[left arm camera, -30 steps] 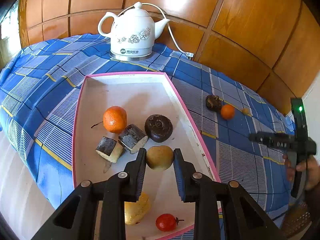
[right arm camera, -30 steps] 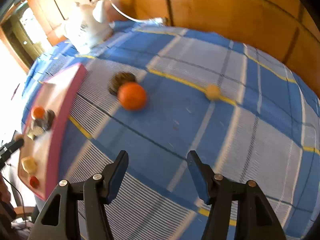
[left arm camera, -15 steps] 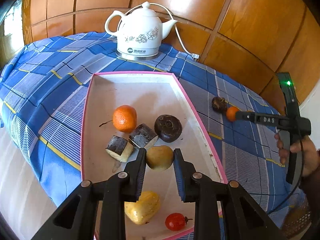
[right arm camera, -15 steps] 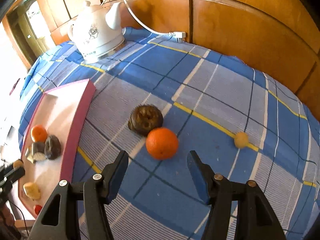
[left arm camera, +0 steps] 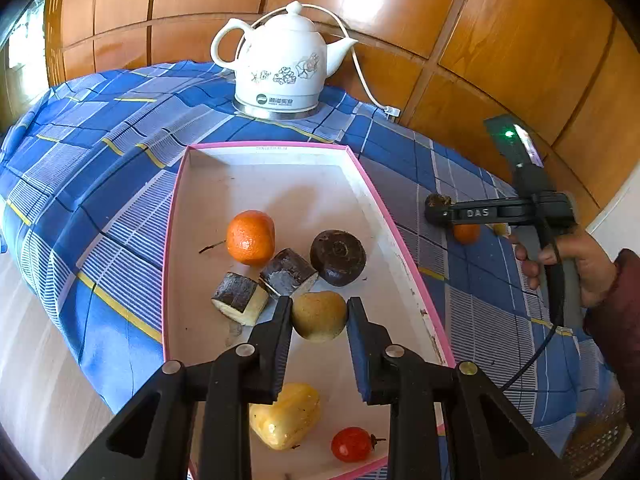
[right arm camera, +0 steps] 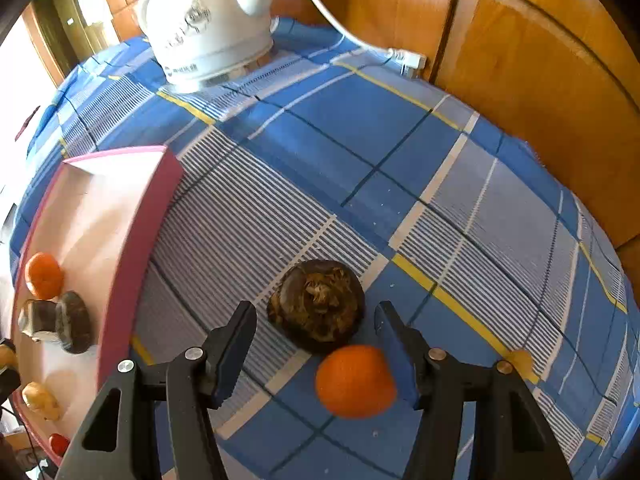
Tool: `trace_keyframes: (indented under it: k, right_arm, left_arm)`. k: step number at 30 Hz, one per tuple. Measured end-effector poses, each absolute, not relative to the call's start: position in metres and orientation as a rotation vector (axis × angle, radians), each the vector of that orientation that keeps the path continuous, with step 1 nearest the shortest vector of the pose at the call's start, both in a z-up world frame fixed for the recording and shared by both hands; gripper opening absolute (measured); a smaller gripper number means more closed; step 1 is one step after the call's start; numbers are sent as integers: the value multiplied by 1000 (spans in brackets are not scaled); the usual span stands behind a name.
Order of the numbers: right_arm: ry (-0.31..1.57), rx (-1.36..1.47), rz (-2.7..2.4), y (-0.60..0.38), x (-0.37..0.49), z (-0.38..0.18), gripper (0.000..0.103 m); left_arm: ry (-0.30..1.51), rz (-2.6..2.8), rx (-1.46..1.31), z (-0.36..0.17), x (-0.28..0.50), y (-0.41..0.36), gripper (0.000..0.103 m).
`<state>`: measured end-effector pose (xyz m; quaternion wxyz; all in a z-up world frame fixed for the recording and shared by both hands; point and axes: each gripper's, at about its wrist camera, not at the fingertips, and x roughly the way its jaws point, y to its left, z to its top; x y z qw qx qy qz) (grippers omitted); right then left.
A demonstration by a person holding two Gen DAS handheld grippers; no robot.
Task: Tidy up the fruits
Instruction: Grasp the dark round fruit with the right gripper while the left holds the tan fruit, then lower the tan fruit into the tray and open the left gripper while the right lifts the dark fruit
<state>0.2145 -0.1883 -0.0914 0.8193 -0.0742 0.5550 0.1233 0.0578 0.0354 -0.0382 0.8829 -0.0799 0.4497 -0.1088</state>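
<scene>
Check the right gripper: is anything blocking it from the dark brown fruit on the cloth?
Nothing stands between them. The open right gripper hovers over the dark brown fruit; the orange touches its near side, beside the right finger.

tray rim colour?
Pink rim on a white tray, clearest in the left wrist view.

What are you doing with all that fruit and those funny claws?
A person is sorting fruit into a pink-edged tray on a blue checked tablecloth, with a claw in each hand. The left claw is shut on a small yellow-brown fruit over the tray, where an orange, a cherry tomato and other pieces already lie. The right claw is open above a dark brown fruit and a second orange, both out on the cloth.
</scene>
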Motion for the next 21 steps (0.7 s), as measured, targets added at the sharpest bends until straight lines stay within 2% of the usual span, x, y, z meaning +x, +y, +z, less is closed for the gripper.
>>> trace_keyframes:
  k: [1, 3, 9, 14, 21]
  right_arm:
    - [1188, -161, 270, -187, 215, -94, 62]
    - [1185, -174, 263, -185, 218, -97, 54]
    - [1113, -192, 250, -180, 213, -86, 53]
    - [1018, -113, 263, -188, 197, -50, 53]
    - [1007, -14, 298, -214, 144, -26, 53]
  left_arm:
    - [937, -226, -166, -38, 58, 35, 27]
    - [939, -224, -164, -39, 59, 35, 27]
    - [946, -222, -162, -41, 60, 34, 27]
    - [936, -219, -161, -38, 60, 34, 28]
    - [917, -224, -163, -33, 55, 34, 28]
